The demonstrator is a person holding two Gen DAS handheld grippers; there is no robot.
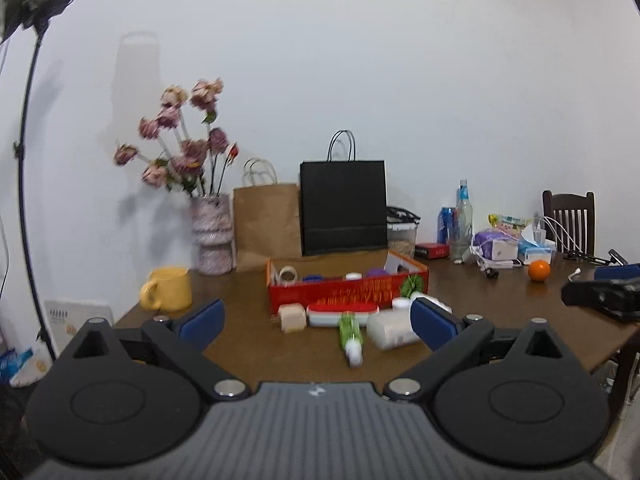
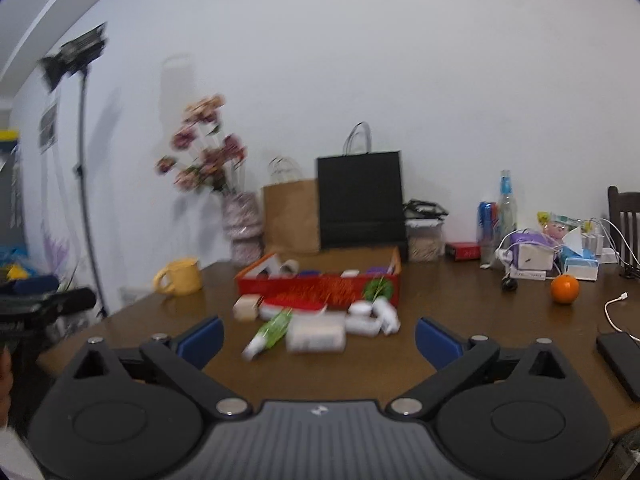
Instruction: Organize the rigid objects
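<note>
Bare brown counter lies open between both grippers and the pile. Straight ahead, a green bottle lies on its side, a white bottle just beside it, a beige block to their left, all crowding the front wall of the red box. Left lane: wide open up to the yellow mug and the vase. Right lane: clear wood up to the orange, with a white cable and a black slab at the counter's edge. Paper bags wall off the back.
</note>
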